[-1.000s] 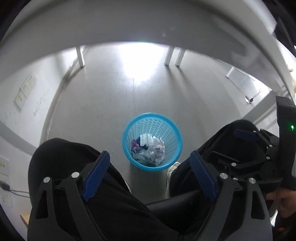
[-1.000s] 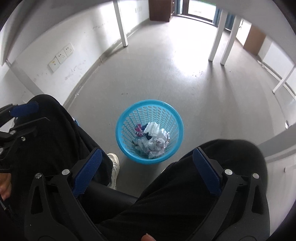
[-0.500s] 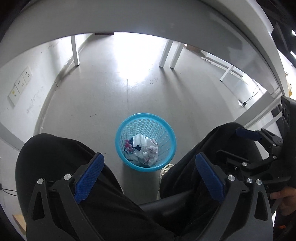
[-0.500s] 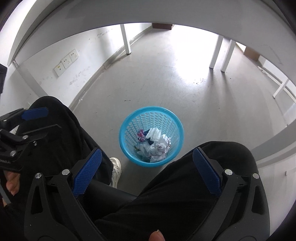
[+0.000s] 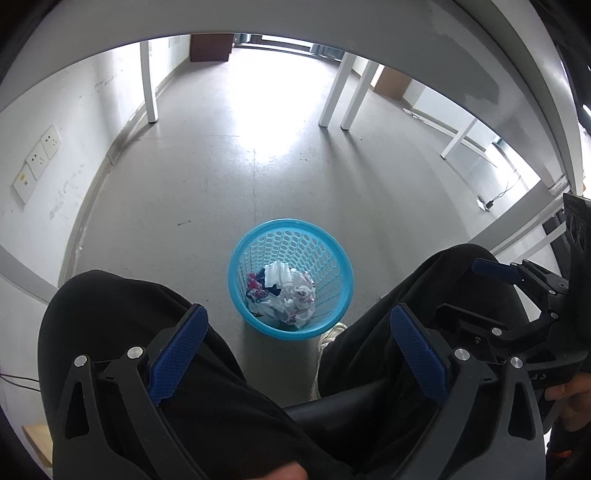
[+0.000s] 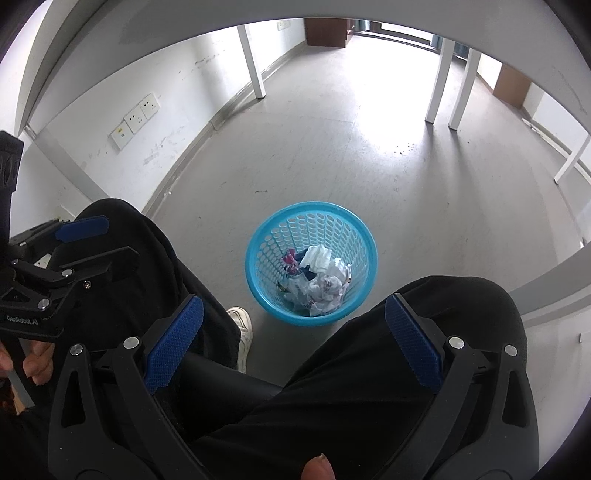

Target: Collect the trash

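A light-blue mesh basket (image 5: 290,223) (image 6: 314,205) stands on the grey floor between a seated person's knees. Crumpled white paper and wrappers (image 5: 292,292) (image 6: 325,281) lie in its bottom. My left gripper (image 5: 298,312) hovers over the lap, open wide, with nothing between its blue pads. My right gripper (image 6: 293,301) is held the same way above the basket, open and empty. Each gripper also shows from the side in the other's view: the right gripper (image 5: 517,295) and the left gripper (image 6: 74,254).
Black-trousered legs (image 5: 122,325) (image 6: 443,332) flank the basket, with a white shoe (image 6: 242,325) beside it. A grey tabletop edge (image 5: 295,22) arches overhead. White table legs (image 5: 149,81) (image 6: 436,85) stand farther off. Wall sockets (image 6: 136,118) are on the left wall.
The left gripper's jaws spread a little wider. Both views now take in more of the far floor under the table. The basket and its trash have not moved.
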Demonstrator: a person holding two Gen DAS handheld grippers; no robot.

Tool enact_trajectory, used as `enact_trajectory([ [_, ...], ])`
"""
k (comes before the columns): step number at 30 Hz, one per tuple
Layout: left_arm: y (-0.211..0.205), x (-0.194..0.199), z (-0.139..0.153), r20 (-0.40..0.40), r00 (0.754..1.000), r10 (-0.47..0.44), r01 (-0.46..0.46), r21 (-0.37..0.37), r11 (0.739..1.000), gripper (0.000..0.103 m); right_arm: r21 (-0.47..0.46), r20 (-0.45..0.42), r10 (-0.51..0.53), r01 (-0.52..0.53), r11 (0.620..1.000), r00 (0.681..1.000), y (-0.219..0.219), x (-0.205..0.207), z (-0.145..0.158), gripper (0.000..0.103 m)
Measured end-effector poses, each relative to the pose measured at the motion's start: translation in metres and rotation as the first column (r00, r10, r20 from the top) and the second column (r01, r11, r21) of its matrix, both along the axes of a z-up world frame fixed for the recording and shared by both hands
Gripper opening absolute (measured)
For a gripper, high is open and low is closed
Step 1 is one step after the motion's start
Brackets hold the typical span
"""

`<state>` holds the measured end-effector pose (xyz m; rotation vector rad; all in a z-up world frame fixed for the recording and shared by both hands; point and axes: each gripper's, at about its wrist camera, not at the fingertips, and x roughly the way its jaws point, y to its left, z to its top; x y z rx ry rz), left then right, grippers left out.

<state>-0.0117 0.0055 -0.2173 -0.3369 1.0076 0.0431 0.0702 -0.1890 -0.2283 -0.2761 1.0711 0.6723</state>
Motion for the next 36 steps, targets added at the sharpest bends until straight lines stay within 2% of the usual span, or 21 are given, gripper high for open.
enact_trajectory([
  [8, -0.004, 0.000, -0.001, -0.023, 0.999, -0.032, 0.032, 0.018, 0.999, 0.097, 0.011, -0.019, -0.007, 0.008, 1.000, 1.000, -0.002, 0.000, -0.002, 0.094],
  [13, -0.003, 0.000, -0.001, -0.028, 0.999, -0.034, 0.034, -0.012, 0.999, 0.097, 0.040, -0.066, -0.017, 0.020, 0.999, 0.998, -0.006, 0.003, -0.004, 0.094],
  [16, -0.004, -0.001, -0.001, -0.024, 0.999, -0.034, 0.033, -0.008, 0.999, 0.097, 0.036, -0.056, -0.014, 0.016, 0.999, 0.998, -0.005, 0.002, -0.003, 0.094],
  [24, 0.003, 0.000, -0.004, -0.043, 0.999, 0.005, -0.004, 0.015, 1.000, 0.097, 0.036, -0.056, -0.024, 0.026, 0.999, 0.998, -0.005, 0.003, -0.003, 0.094],
  [29, 0.012, 0.001, -0.006, -0.053, 0.998, 0.022, -0.023, -0.014, 1.000, 0.097, 0.044, -0.074, -0.024, 0.027, 0.999, 0.997, -0.005, 0.004, -0.003, 0.094],
  [36, 0.011, 0.000, -0.005, -0.048, 0.999, 0.020, -0.020, 0.000, 1.000, 0.097, 0.043, -0.074, -0.028, 0.031, 0.999, 0.997, -0.006, 0.005, -0.003, 0.094],
])
